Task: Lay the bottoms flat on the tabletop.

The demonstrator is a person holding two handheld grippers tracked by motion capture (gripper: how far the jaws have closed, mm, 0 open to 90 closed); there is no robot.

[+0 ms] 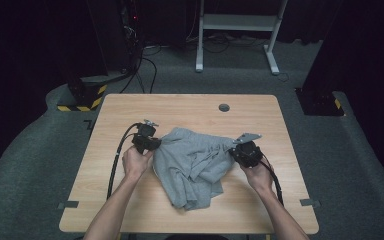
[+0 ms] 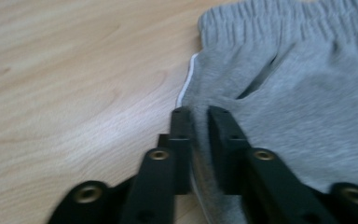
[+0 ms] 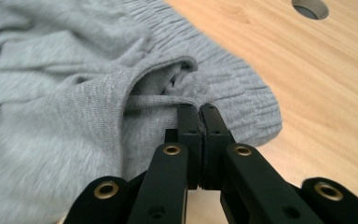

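A pair of grey shorts (image 1: 192, 165) lies crumpled near the middle of the wooden desk (image 1: 130, 107), its ribbed waistband toward the far side and a loose leg trailing toward the person's edge. Both forearms reach in from the near edge, angled slightly inward, so the two hands flank the garment.

The left hand (image 1: 136, 162) grips the left claw (image 1: 152, 143) at the shorts' left edge. In the left gripper view the jaws of this claw (image 2: 199, 122) stand a little apart with a fold of grey fabric (beside a thin white side stripe) pinched between them, low against the desk.

The right hand (image 1: 258, 175) holds the right claw (image 1: 235, 151) at the garment's right edge, its grey plate on top. In the right gripper view this claw (image 3: 199, 116) has its jaws pressed nearly together on a thin edge of cloth just below the waistband's corner. A round cable hole (image 1: 224, 107) sits in the desk farther back.
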